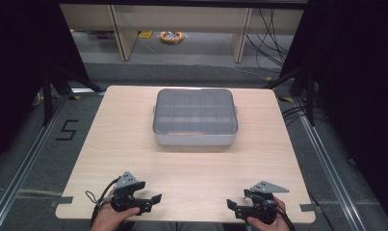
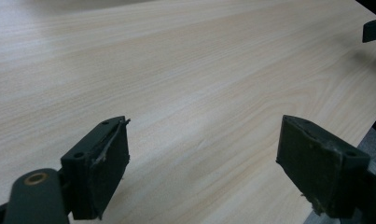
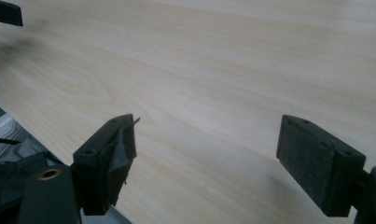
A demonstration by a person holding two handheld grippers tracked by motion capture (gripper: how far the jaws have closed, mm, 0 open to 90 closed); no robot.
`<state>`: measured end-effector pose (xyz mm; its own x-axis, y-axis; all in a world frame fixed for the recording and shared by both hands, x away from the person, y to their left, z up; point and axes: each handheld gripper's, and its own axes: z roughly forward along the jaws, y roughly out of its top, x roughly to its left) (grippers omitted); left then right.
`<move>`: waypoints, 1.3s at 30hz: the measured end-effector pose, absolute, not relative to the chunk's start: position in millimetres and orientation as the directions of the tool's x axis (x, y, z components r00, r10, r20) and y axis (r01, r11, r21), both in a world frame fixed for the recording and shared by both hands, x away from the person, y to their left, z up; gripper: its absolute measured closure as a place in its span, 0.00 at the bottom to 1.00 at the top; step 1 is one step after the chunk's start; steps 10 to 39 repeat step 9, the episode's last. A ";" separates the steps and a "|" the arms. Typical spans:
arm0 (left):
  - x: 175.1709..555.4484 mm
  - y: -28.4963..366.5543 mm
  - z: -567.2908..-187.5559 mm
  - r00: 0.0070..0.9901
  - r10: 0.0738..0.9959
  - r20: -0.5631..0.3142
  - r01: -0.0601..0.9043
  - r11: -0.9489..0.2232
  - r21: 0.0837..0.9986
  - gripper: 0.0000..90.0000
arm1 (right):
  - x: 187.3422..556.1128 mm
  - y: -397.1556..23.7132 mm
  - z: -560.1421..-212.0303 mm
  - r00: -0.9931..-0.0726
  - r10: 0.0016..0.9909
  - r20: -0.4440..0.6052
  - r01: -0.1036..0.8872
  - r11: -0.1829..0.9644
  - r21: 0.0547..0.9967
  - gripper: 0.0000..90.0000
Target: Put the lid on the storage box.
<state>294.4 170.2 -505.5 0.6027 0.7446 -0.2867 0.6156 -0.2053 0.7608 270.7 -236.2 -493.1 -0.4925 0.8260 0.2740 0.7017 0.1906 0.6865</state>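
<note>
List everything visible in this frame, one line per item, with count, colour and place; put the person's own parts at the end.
table: one, light wood grain, centre of the high view
compartment box: one, grey with a clear lid, on the table's far middle, divided into cells
shelving unit: one, beige, on the floor beyond the table
coil: one, yellow-orange, on the floor under the shelving
cables: several, black, floor at far right
floor marking: one, black, shaped like a 5, left of the table
left gripper: one, black, near left edge of the table, jaws open, nothing between
right gripper: one, black, near right edge, jaws open, nothing between
</note>
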 end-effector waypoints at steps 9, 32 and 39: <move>295.1 170.8 -506.5 0.598 0.745 -0.294 0.623 -0.202 0.756 0.18 | 269.2 -239.9 -496.0 -0.483 0.833 0.271 0.706 0.187 0.683 0.23; 295.1 170.8 -506.5 0.598 0.745 -0.294 0.623 -0.202 0.756 0.18 | 269.2 -239.9 -496.0 -0.483 0.833 0.271 0.706 0.187 0.683 0.23; 295.1 170.8 -506.5 0.598 0.745 -0.294 0.623 -0.202 0.756 0.18 | 269.2 -239.9 -496.0 -0.483 0.833 0.271 0.706 0.187 0.683 0.23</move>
